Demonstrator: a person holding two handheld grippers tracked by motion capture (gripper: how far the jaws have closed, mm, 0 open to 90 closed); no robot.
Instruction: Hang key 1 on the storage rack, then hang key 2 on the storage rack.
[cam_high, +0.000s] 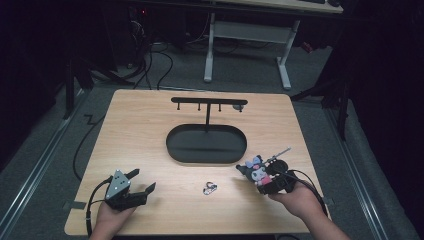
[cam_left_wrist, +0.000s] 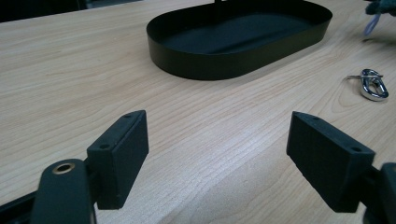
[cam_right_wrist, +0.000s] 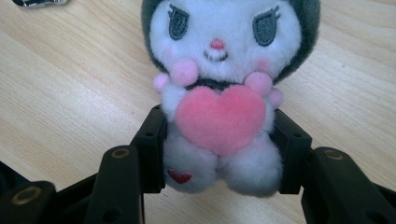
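A dim lab or recording studio: a light wooden counter (cam_high: 150, 120) stands on grey carpet, black cables (cam_high: 150, 65) trail across the floor, and a white-legged adjustable desk (cam_high: 285, 55) stands behind.

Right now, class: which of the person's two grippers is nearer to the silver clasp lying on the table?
Right. The right gripper, shut on the plush toy, sits close beside the silver clasp. The left gripper, jaws open and empty, sits farther off on the clasp's other side.
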